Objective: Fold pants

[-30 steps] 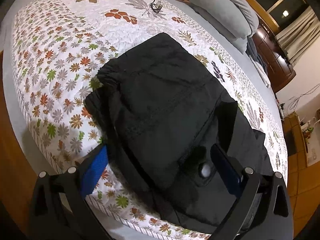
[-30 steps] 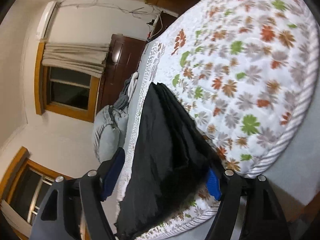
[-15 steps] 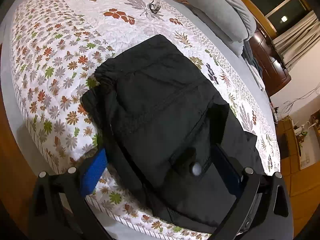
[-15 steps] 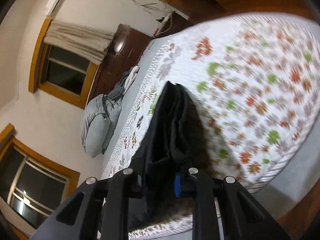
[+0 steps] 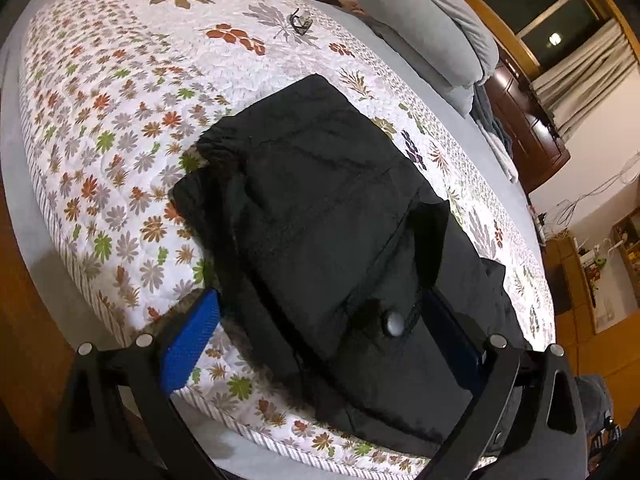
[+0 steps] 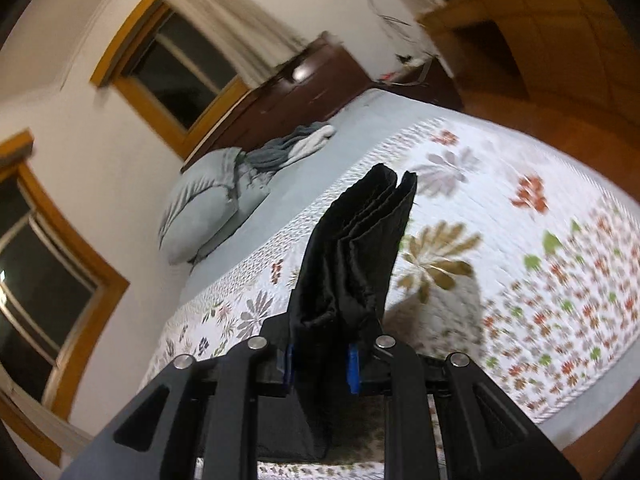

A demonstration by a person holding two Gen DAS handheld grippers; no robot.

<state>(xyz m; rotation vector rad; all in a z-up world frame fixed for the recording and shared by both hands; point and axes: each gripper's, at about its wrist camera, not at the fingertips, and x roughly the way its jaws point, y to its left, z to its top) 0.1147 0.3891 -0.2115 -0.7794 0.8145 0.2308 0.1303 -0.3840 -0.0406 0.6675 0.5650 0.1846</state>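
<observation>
Black pants (image 5: 320,208) lie folded in a thick stack on the flowered quilt (image 5: 120,80), near the bed's front edge. My left gripper (image 5: 320,340) hangs open and wide over the near end of the stack. Its left blue pad (image 5: 188,344) is beside the cloth and its right pad (image 5: 452,332) is over it. A white button (image 5: 394,324) shows between the jaws. In the right wrist view, my right gripper (image 6: 320,360) is shut on a bunched fold of the pants (image 6: 360,248). That fold stands up from the bed, its layered edge pointing away.
Grey pillows (image 5: 432,28) and folded grey cloth (image 6: 288,148) sit at the head of the bed. Eyeglasses (image 5: 300,24) lie on the far quilt. A dark wooden cabinet (image 5: 532,120) and curtained windows (image 6: 180,68) stand behind, with wooden floor (image 6: 560,60) around the bed.
My right gripper went from open around the pants' edge to shut on it, then rolled and rose with the fold. The left gripper has hardly moved.
</observation>
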